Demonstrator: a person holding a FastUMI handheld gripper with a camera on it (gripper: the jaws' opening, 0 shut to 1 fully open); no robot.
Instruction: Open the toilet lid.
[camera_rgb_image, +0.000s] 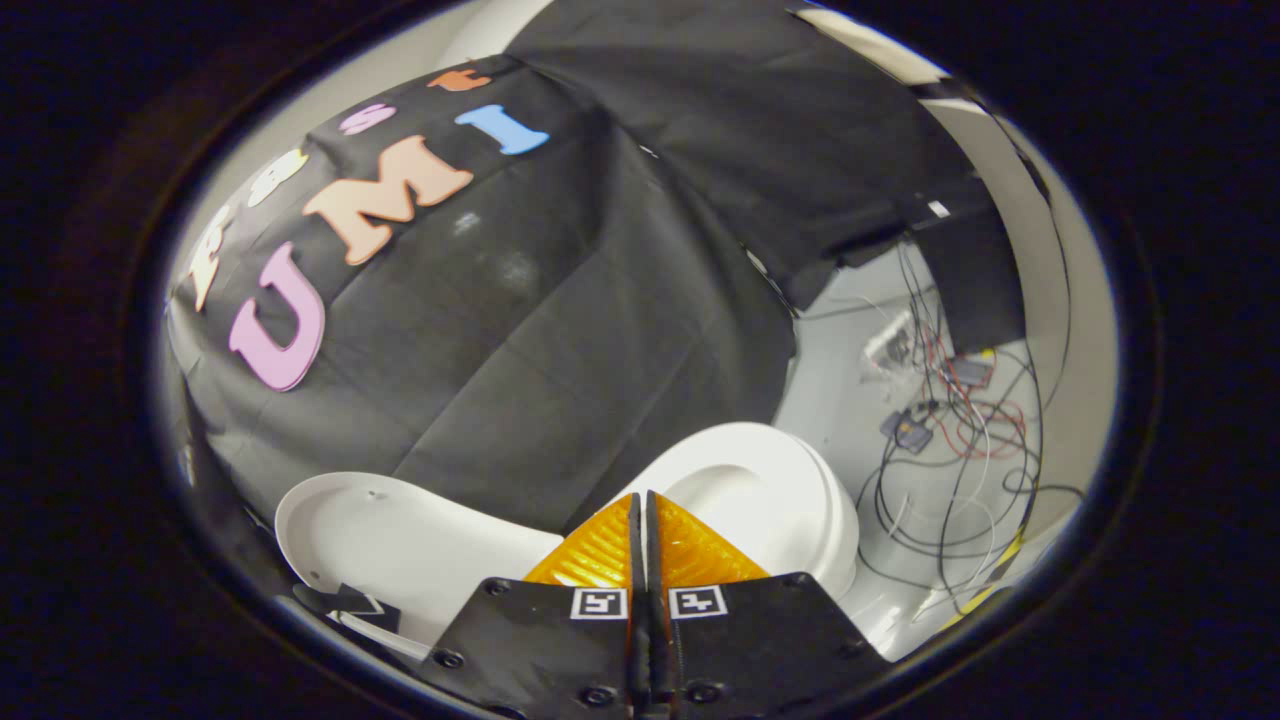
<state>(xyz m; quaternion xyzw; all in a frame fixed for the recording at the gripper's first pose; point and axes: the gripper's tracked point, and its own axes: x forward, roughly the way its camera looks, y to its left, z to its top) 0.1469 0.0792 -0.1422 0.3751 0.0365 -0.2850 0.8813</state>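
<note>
With its orange fingers (600, 548) pressed together on nothing, the hand-held gripper (640, 500) sits between raised lid (400, 540) and bowl (770, 500).

Gripper (640, 520) fingers pressed together, empty; raised toilet lid (400, 540) beside toilet seat (770, 490).
</note>
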